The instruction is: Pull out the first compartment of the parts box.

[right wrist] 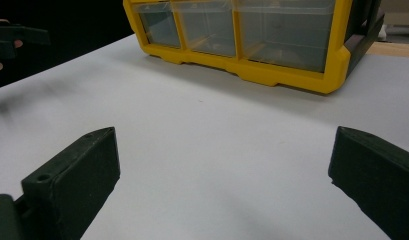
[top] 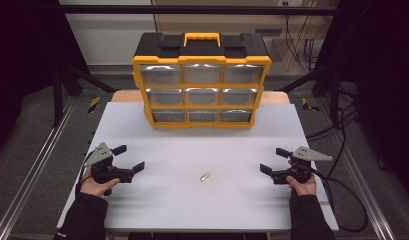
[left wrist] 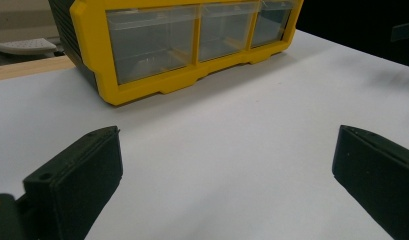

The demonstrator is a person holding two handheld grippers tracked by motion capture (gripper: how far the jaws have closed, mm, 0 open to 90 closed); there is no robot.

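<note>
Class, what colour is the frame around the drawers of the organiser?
Yellow: the frame shows best in the high view, with a black top.

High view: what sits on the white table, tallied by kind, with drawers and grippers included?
Organizer: 1
Clear drawers in it: 9
Small brass-coloured piece: 1
Grippers: 2, left gripper and right gripper, both with jaws open and nothing between them
Total: 13
</note>
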